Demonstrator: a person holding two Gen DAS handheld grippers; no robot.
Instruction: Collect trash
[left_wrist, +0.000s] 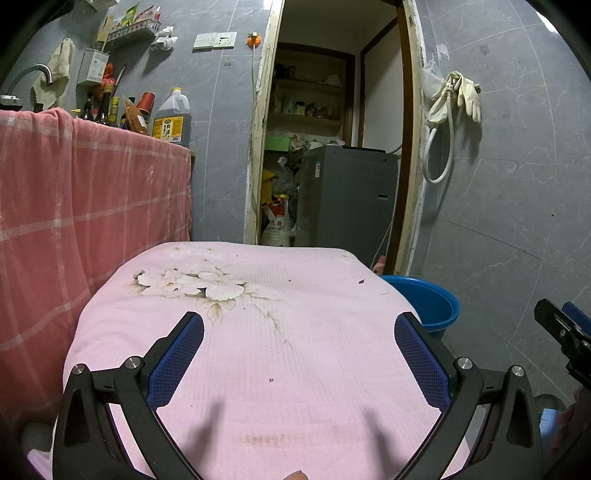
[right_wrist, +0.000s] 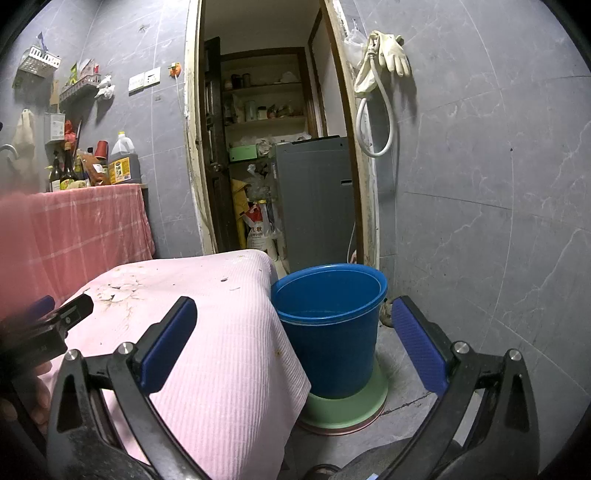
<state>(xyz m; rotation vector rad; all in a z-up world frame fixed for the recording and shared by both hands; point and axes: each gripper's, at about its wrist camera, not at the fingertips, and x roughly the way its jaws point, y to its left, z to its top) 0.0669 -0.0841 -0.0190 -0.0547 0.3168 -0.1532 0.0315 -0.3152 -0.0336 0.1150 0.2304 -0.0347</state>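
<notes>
Left gripper (left_wrist: 299, 328) spread, empty — dark scraps (left_wrist: 361, 281) lie ahead-right of its fingers on the pink cloth (left_wrist: 258, 369). Right gripper (right_wrist: 294, 314) spread, empty — blue bucket (right_wrist: 328, 332) sits dead ahead.

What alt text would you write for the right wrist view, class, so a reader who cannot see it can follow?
The open, empty right claw points at a blue bucket standing on a green base on the floor. A table draped in pink cloth stands beside the bucket, with small scraps on top.
</notes>
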